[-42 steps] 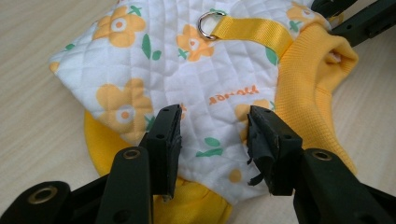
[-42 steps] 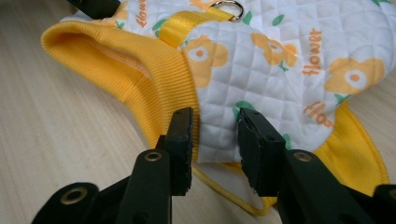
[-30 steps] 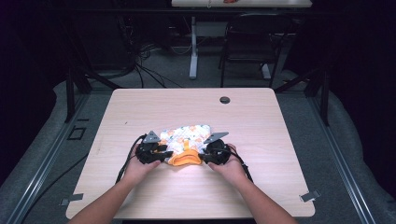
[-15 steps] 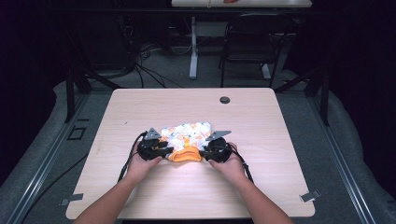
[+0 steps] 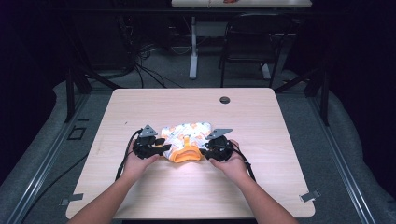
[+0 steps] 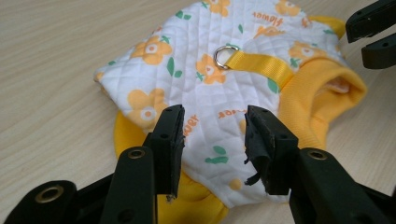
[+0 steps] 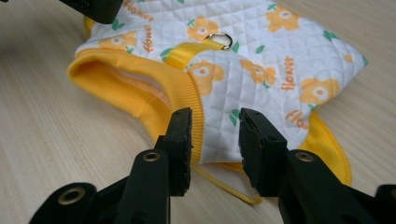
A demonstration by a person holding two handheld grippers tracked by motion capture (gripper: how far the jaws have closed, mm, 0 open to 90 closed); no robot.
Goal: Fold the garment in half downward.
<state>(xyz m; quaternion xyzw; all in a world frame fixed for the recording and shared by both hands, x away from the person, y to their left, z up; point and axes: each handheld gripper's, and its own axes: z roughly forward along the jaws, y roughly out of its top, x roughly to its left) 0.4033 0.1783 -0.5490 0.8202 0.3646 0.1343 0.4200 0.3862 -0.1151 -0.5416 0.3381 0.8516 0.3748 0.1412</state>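
A quilted floral pet vest (image 5: 187,140) with yellow ribbed trim lies flat near the front middle of the wooden surface (image 5: 280,121). The left claw (image 6: 212,135) and right claw (image 7: 215,140) have just been opening; both are released, jaws apart over the vest's side edges, nothing pinched. The fold looks finished. Bare surface surrounds the vest, its edges well away.
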